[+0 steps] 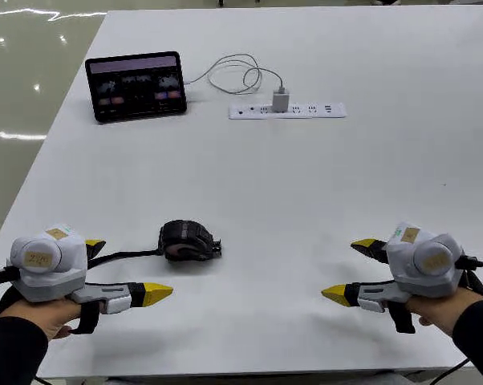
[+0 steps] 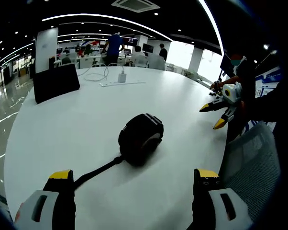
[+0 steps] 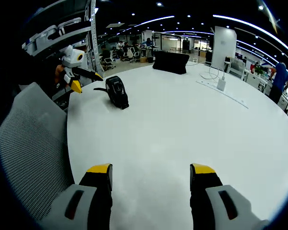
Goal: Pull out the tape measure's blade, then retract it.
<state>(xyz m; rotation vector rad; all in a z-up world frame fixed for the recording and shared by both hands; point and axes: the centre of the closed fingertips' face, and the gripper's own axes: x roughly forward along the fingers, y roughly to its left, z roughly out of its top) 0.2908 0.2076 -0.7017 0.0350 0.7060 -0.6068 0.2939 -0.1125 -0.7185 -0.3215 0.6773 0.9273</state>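
A black tape measure point(image 1: 188, 241) lies on the white table point(image 1: 306, 184), with a black wrist strap trailing left from it. In the left gripper view the tape measure point(image 2: 140, 138) sits just ahead of the yellow-tipped jaws. My left gripper point(image 1: 127, 269) is open at the near left, its tips beside the strap, holding nothing. My right gripper point(image 1: 350, 269) is open at the near right, well apart from the tape measure point(image 3: 117, 91), with nothing between its fingers. The blade is fully inside the case.
A dark tablet point(image 1: 136, 85) stands at the far left. A white power strip point(image 1: 288, 110) with a charger and coiled cable lies at the far middle. A mesh chair back point(image 3: 29, 158) sits by the table's near edge.
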